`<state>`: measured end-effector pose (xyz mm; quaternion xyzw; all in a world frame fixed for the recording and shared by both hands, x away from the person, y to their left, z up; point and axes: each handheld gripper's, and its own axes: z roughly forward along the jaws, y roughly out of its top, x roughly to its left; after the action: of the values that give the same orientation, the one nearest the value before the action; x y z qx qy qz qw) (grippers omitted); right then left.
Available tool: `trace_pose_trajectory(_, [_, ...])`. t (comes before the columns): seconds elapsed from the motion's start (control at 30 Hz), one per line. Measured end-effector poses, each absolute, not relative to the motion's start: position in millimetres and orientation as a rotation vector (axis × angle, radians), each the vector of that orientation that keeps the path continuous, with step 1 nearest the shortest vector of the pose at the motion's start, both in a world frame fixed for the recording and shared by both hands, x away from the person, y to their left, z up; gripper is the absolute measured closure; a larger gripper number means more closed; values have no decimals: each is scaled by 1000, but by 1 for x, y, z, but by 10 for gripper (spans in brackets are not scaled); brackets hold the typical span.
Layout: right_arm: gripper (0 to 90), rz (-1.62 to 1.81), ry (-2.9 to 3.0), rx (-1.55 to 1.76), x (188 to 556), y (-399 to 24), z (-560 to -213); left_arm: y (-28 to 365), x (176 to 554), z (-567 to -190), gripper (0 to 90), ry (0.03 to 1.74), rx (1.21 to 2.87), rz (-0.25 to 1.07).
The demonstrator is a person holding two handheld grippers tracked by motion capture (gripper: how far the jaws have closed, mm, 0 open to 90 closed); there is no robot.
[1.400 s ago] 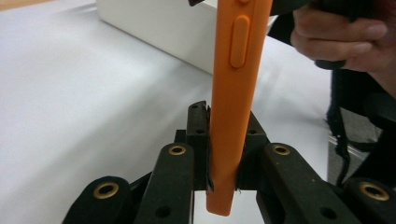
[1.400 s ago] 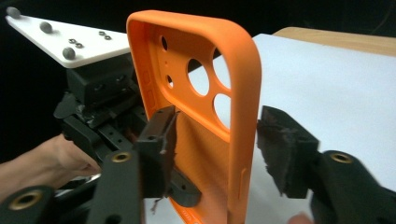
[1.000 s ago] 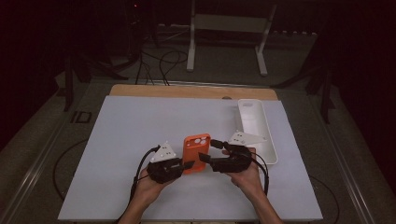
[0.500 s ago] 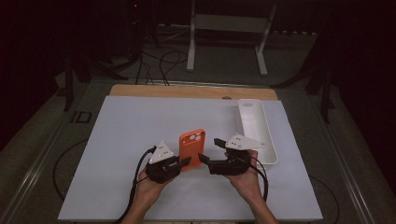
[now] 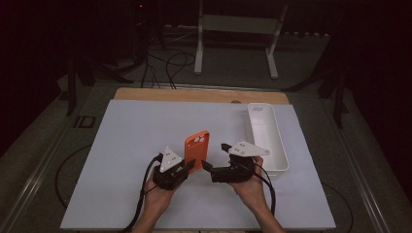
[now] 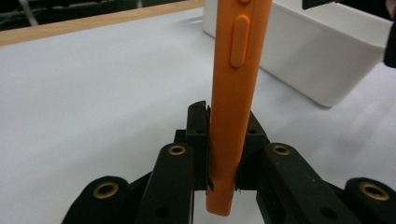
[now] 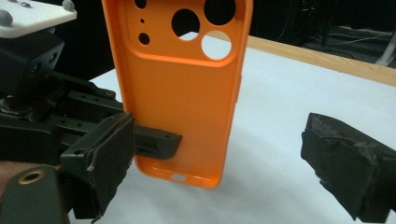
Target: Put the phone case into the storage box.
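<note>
My left gripper (image 5: pixel 189 167) clamps the orange phone case (image 5: pixel 197 149) upright over the white mat (image 5: pixel 131 141). My right gripper (image 5: pixel 214 155) has just been opening, jaws apart, nothing between them. The room beyond is dark.

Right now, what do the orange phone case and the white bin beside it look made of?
Orange phone case: probably soft silicone or rubbery plastic; matte, finely textured inside, moulded side buttons. White bin: likely rigid plastic; smooth, slightly glossy walls with rounded corners.
</note>
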<state>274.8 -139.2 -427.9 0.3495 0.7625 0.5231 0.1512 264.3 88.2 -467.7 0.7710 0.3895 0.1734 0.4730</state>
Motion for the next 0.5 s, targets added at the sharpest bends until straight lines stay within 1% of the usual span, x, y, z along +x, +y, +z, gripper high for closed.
trace_pose_trajectory(0.23, [102,1547,2183,1042,276,-137,-427,85,262,-468,805,976,1887,479])
trace_pose_trajectory(0.5, [107,1570,2162,1085,277,-138,-421,83,261,-467,804,983,1893,508])
